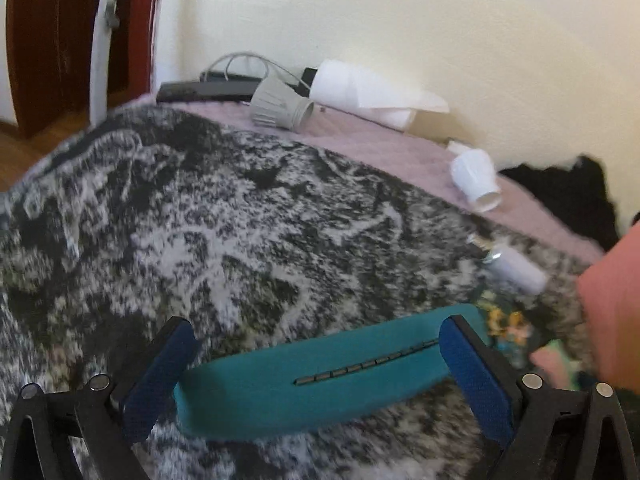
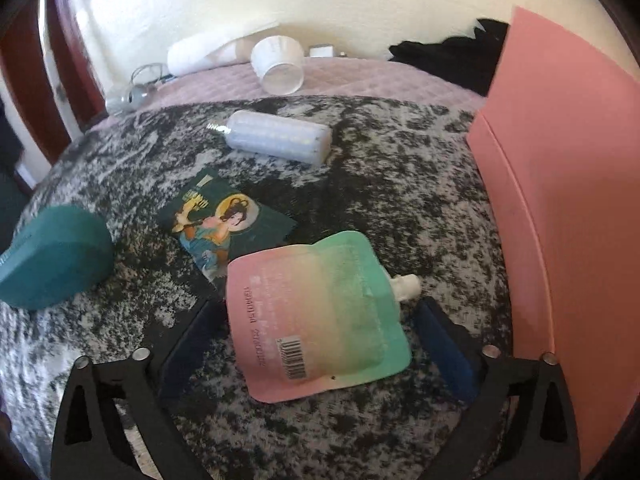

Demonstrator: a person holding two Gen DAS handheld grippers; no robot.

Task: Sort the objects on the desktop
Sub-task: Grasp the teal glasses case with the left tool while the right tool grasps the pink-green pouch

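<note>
My left tool (image 1: 316, 376) straddles the teal case (image 1: 320, 376), fingers spread wide; whether the blue pads (image 1: 476, 376) actually press its ends I cannot tell, since the near edge of the case hides behind them. My right tool (image 2: 316, 344) gapes open around the pink-to-green spout pouch (image 2: 320, 316), pads clear of it on both sides, the pouch lying flat on the black-and-white patterned blanket (image 2: 400, 184) (its printed text is too blurred to read). The pouch's upper left corner overlaps the illustrated card (image 2: 224, 220), hiding the card's lower end. Right of me a pink panel (image 2: 560, 216) rises like a wall, cut off by the frame, leaving little room that side. Leftward the blanket lies open up to the teal case. Beyond the card rests the white corn-style LED bulb (image 2: 280, 140), well apart from both. Farther back, on the lilac quilted cover (image 1: 380, 148), a white cup (image 2: 280, 64) lies tipped over, with a grey lamp housing (image 1: 280, 106), rolled white paper (image 1: 368, 92) and dark flat devices with cables (image 1: 208, 88) along the wall. A black heap (image 2: 448, 56) by the wall stays unreadable.
</note>
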